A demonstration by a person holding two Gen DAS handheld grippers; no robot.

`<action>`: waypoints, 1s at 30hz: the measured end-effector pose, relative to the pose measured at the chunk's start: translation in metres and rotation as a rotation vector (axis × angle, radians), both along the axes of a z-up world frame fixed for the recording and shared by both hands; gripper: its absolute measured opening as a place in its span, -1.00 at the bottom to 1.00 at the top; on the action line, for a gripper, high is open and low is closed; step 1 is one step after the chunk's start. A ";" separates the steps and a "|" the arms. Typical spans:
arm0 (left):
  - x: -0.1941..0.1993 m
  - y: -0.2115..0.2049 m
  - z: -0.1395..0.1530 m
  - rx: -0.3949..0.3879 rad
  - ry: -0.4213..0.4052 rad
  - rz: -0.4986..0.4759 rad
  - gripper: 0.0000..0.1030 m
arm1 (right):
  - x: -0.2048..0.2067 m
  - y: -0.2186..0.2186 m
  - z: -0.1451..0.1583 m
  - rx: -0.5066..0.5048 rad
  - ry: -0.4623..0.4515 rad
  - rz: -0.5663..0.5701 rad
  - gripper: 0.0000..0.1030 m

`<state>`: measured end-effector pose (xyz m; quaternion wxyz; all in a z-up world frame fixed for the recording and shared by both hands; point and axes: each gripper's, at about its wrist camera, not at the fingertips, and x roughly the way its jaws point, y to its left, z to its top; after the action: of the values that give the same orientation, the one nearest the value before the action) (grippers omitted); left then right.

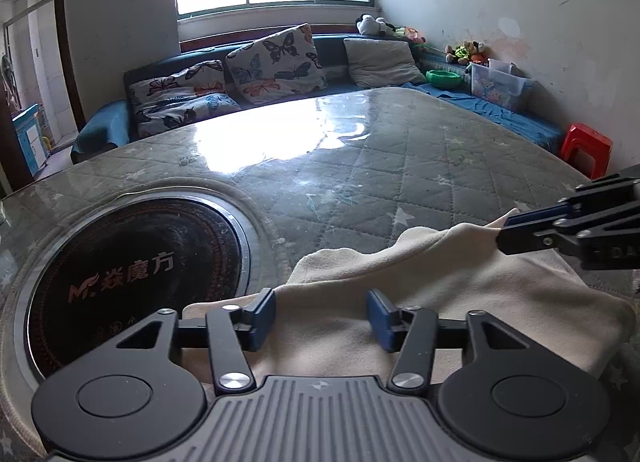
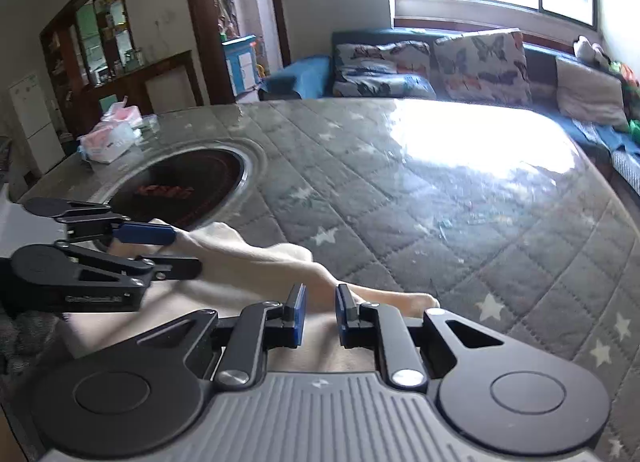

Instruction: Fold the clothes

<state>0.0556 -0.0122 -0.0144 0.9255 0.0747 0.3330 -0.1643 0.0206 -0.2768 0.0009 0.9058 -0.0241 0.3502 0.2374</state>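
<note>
A cream cloth lies rumpled at the near edge of the table, also seen in the right wrist view as a ridged fold of cream cloth. My left gripper hangs over it with its blue pads wide apart, open, and the fabric loose below and between them. From the right wrist view the left gripper straddles the cloth's left end without pinching it. My right gripper is shut on a fold of the cloth. The left wrist view shows the right gripper holding that edge raised off the table.
A round black hob is sunk into the table left of the cloth. The quilted, star-printed table cover stretches away under a glossy sheet. Tissue packs sit at the far left. A sofa with butterfly cushions and a red stool stand beyond.
</note>
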 end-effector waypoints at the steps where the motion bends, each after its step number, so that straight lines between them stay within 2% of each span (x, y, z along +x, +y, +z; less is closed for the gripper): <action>1: -0.002 0.000 0.001 -0.001 -0.001 0.003 0.12 | -0.004 0.000 0.002 0.000 -0.004 0.005 -0.72; 5: -0.014 0.000 0.005 0.003 -0.012 0.012 0.32 | -0.020 -0.001 0.006 -0.002 -0.006 0.025 -0.72; 12: -0.032 -0.003 0.009 0.018 -0.024 0.014 0.42 | -0.032 -0.006 -0.006 -0.023 0.016 0.009 -0.69; 14: -0.037 -0.004 0.010 0.018 -0.025 0.018 0.43 | -0.032 -0.008 -0.005 -0.019 0.013 -0.006 -0.69; 18: -0.051 -0.002 0.015 0.015 -0.041 0.031 0.58 | -0.045 -0.010 0.005 -0.016 -0.015 0.010 -0.68; 25: -0.081 -0.001 0.018 0.030 -0.075 0.035 0.58 | -0.080 -0.001 0.014 -0.042 -0.061 0.085 -0.68; 30: -0.093 -0.001 0.008 0.044 -0.072 0.032 0.58 | -0.093 0.006 0.009 -0.055 -0.067 0.106 -0.66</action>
<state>-0.0376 -0.0128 -0.0065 0.9375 0.0954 0.3042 -0.1393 -0.0729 -0.2704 0.0095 0.9022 -0.0754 0.3242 0.2743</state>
